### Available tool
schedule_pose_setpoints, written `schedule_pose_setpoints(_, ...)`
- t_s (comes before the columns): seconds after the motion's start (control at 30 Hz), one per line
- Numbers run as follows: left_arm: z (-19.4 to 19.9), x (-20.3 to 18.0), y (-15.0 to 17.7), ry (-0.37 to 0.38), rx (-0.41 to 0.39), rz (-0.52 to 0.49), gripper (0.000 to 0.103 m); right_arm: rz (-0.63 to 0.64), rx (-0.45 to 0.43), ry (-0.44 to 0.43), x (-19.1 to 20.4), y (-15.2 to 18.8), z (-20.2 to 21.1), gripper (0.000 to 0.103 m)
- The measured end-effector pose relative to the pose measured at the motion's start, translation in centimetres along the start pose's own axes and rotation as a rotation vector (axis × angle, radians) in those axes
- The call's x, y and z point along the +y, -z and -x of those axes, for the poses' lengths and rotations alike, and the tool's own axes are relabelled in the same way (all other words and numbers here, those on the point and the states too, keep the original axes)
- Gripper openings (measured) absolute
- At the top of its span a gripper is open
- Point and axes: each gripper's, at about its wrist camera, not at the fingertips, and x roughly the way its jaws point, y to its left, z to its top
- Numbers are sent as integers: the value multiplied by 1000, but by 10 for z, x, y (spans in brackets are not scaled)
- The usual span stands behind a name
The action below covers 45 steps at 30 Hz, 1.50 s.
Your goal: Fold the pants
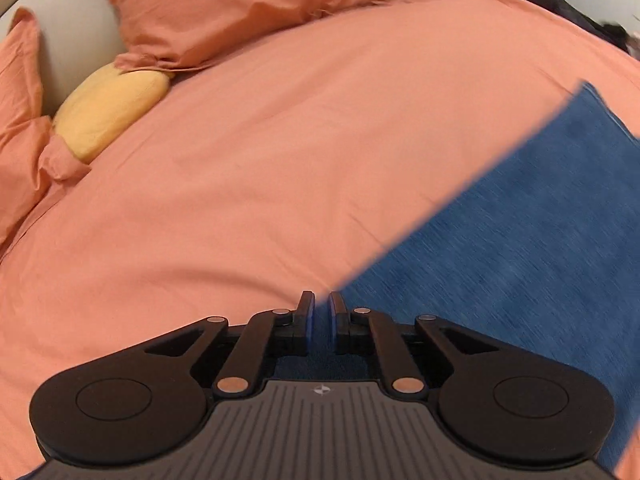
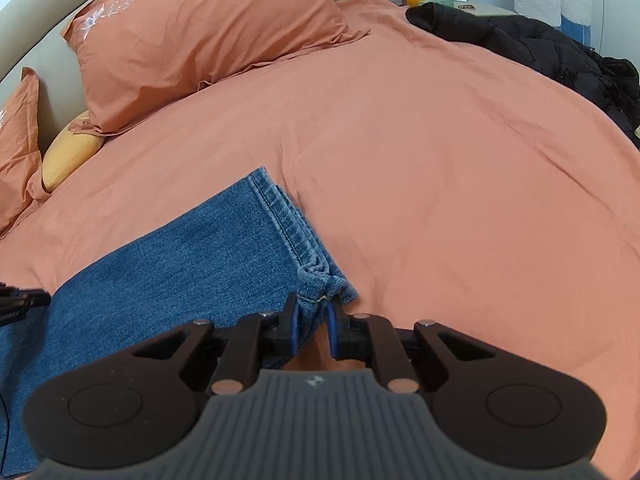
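Observation:
Blue denim pants (image 2: 192, 256) lie flat on an orange bedspread (image 2: 440, 160), their stacked leg hems (image 2: 292, 228) pointing toward the pillows. My right gripper (image 2: 314, 308) is shut on the bunched near corner of the hem (image 2: 320, 284), which sits pinched between its blue pads. In the left wrist view the pants (image 1: 520, 260) fill the lower right, blurred. My left gripper (image 1: 321, 308) sits at the pants' left edge with its pads close together, a narrow gap between them, and nothing visibly held.
Orange pillows (image 2: 208, 36) and a yellow cushion (image 2: 68, 152) lie at the headboard to the left. A black jacket (image 2: 540, 48) lies on the far right of the bed. A nightstand (image 2: 472, 4) with an orange and a red cup stands beyond.

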Motion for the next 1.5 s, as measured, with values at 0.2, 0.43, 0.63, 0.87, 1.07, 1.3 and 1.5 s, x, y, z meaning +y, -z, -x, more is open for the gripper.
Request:
schedule_pose_setpoints(0.2,25,-36,36,87,39,-65,11,-1,-25,14,9,-3,12,8)
schedule_pose_setpoints(0.43,50,-75,69,211,37,-39,11,6,-89,-3,31,-14,44,7)
schedule_pose_setpoints(0.63,61,-94,91,238,16,20,0,83,-159,-47,75,-27,90,6)
schedule_pose_setpoints(0.87,104,-69,114,299,-30,86,6,283,-263,-150,171,-34,163,6)
schedule_pose_setpoints(1.07,146,-13,146,245,-72,157,7,441,-287,-260,281,-17,201,6)
schedule_pose_setpoints(1.3,177,62,184,159,-102,315,7,452,-156,-384,387,29,173,4)
schedule_pose_setpoints(1.5,190,108,226,144,-92,438,7,428,45,-466,435,113,97,4)
